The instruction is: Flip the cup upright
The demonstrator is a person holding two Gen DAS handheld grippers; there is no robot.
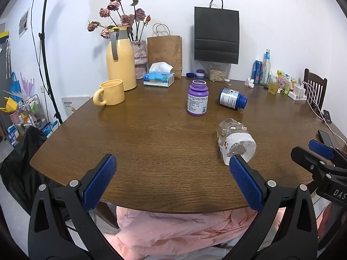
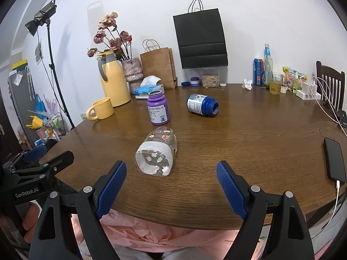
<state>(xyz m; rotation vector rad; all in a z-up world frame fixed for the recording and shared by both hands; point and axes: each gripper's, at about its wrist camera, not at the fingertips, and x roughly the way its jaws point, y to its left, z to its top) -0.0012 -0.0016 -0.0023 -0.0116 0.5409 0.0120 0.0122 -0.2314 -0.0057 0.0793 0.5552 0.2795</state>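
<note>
A clear cup [image 1: 235, 140] with small flower stickers and a white band lies on its side on the wooden table [image 1: 141, 140], its mouth toward me. It also shows in the right wrist view [image 2: 157, 150]. My left gripper [image 1: 172, 166] is open and empty at the near table edge, its right fingertip just in front of the cup's mouth. My right gripper [image 2: 171, 173] is open and empty, just short of the cup, which lies ahead and slightly left. The right gripper also shows in the left wrist view [image 1: 312, 153].
An upright purple bottle [image 1: 197, 97] and a blue bottle [image 1: 233, 98] on its side lie beyond the cup. A yellow mug [image 1: 110, 92], yellow thermos [image 1: 120, 62] and tissue box [image 1: 159, 78] stand at back left. A phone [image 2: 335, 159] with cable lies at the right edge.
</note>
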